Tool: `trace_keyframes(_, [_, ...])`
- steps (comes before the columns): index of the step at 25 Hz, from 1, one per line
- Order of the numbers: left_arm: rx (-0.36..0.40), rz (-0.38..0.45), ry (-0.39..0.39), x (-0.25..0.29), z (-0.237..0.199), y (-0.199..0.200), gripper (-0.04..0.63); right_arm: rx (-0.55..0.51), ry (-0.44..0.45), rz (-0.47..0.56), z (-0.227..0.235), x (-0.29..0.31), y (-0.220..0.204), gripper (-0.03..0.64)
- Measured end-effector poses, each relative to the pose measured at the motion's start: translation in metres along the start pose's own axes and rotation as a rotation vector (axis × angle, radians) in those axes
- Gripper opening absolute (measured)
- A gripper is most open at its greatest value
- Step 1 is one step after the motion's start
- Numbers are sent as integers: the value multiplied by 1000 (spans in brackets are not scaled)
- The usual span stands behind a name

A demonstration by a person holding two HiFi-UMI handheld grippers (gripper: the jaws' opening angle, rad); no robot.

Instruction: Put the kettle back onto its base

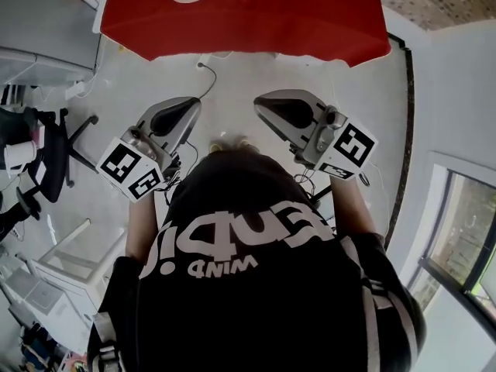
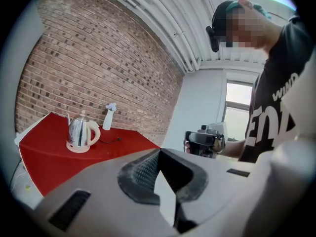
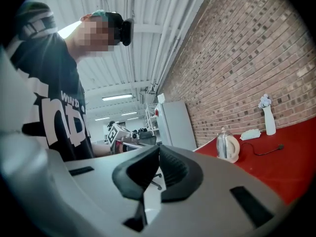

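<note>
Grippers come first: the left gripper [image 2: 159,154] and the right gripper [image 3: 159,149] are both closed tight, with nothing in them. Far off, the shiny kettle [image 2: 79,129] seems to sit on its base [image 2: 79,147] on the red desk [image 2: 44,164].

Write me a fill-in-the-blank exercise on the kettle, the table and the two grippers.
1. The kettle sits ____ its base.
2. The table under it has a ____ top.
3. The wall behind the table is built of ____.
4. The left gripper and the right gripper both have their jaws ____, with nothing between them.
Missing words: on; red; brick; shut.
</note>
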State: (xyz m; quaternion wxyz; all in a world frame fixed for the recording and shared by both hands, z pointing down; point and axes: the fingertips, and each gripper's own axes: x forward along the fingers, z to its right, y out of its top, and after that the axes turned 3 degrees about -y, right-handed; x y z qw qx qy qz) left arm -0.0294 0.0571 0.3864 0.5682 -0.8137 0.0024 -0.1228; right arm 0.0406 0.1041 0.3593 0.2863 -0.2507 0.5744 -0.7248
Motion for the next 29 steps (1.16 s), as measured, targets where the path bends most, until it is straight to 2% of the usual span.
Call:
trace_keyframes(12, [21,-30,-10,5,4,-3,9,-61,17,-60,-2,-3,-2,21])
trace_keyframes(29, [9,-46,-3,7,1,-11,9,-56,40,-97,-2,2,-13,21])
